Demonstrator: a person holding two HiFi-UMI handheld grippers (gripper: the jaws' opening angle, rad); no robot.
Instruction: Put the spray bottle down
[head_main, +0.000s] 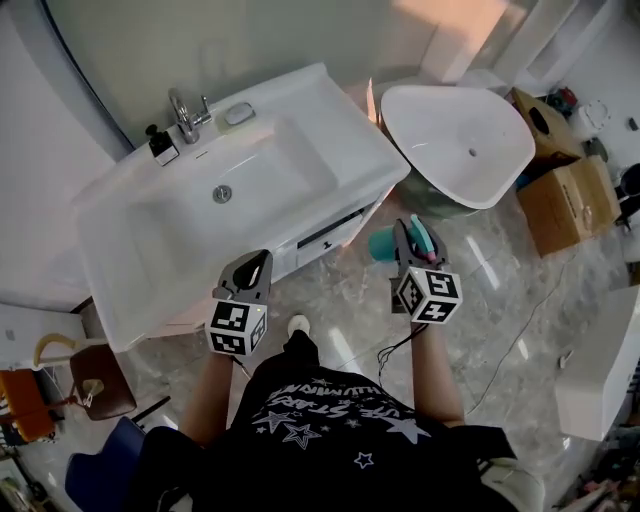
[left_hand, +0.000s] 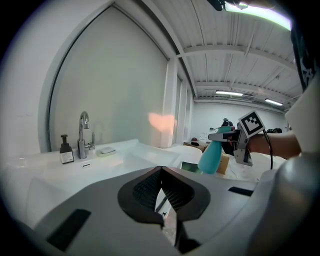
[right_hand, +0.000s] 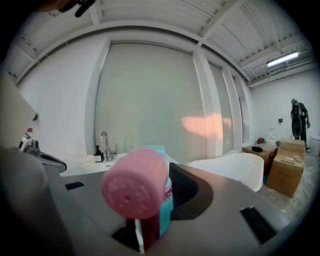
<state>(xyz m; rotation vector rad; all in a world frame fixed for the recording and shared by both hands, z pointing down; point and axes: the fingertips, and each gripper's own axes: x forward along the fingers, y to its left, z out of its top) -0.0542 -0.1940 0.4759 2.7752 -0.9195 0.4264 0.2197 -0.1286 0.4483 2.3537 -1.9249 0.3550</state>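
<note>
Washbasin (head_main: 345, 112) ledge — soap bottle (head_main: 162, 146), soap dish (head_main: 239, 113) beside faucet (head_main: 185, 116).

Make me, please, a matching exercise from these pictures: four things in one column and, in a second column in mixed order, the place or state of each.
Column one:
1. spray bottle
2. left gripper
3. soap bottle
4. cardboard box

Column two:
A. on the floor, beside the white tub
B. clamped in the right gripper
C. shut, with nothing between its jaws
D. on the rim of the sink, next to the faucet

Right pairs: 1-B; 2-C; 3-D; 4-A.
</note>
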